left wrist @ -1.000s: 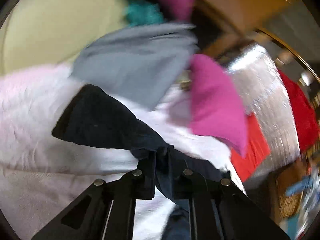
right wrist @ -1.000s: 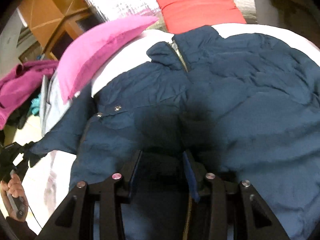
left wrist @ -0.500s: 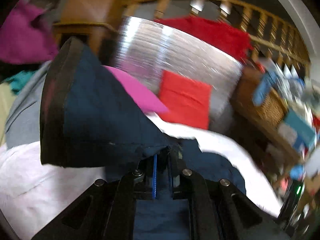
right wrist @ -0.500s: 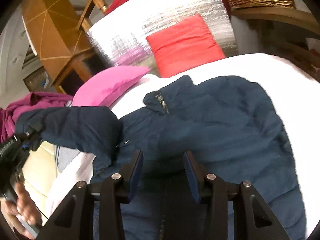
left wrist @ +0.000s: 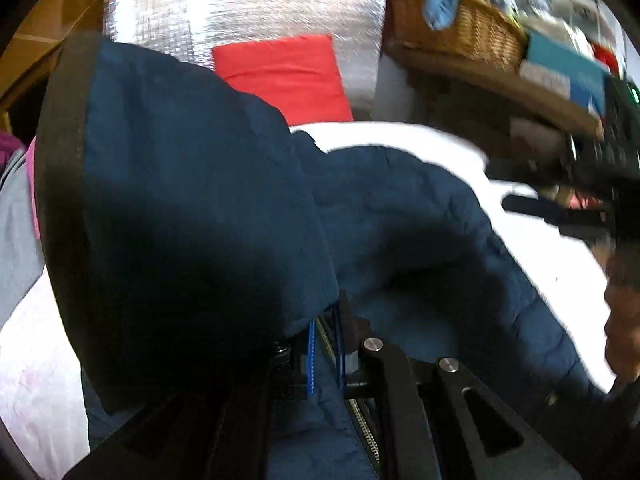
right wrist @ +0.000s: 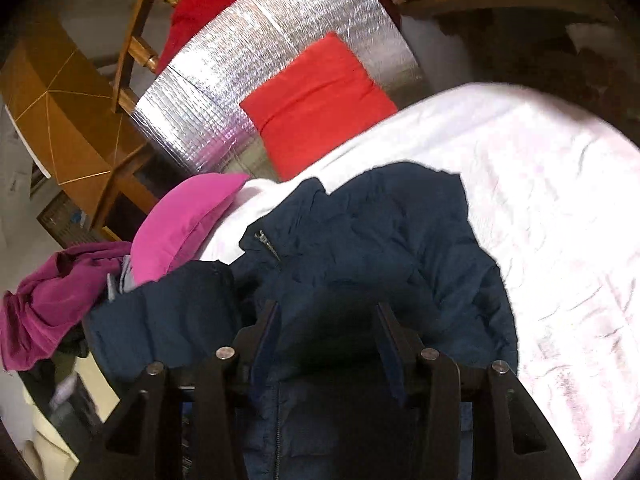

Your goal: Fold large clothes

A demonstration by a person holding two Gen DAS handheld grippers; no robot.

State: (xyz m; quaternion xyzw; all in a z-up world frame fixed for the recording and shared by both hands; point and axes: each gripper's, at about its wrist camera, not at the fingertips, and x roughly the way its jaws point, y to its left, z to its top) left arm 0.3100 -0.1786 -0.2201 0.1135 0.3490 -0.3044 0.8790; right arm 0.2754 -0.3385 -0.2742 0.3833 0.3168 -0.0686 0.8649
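Observation:
A navy quilted jacket (right wrist: 380, 232) lies on the white bed sheet (right wrist: 560, 200), with its zip and collar towards the pillows. My left gripper (left wrist: 324, 344) is shut on the jacket's sleeve (left wrist: 192, 200). The sleeve is lifted and drapes over the left finger, its black cuff on the left, and it hangs over the jacket body (left wrist: 420, 240). In the right wrist view the same sleeve (right wrist: 160, 312) lies at the jacket's left side. My right gripper (right wrist: 328, 312) hovers above the jacket's front with its jaws opening and no cloth pinched between them.
A pink pillow (right wrist: 188, 224) and a red cushion (right wrist: 316, 104) lean near a silver foil panel (right wrist: 240, 80) at the bed's head. Magenta cloth (right wrist: 48, 300) is piled at the left. A wicker basket (left wrist: 460, 28) sits on a wooden shelf. A person's hand (left wrist: 624, 320) is at the right.
My left gripper has swung the sleeve from the bed's left side across over the jacket, rolling as it went. My right gripper has lifted off the jacket and its jaws stand wider.

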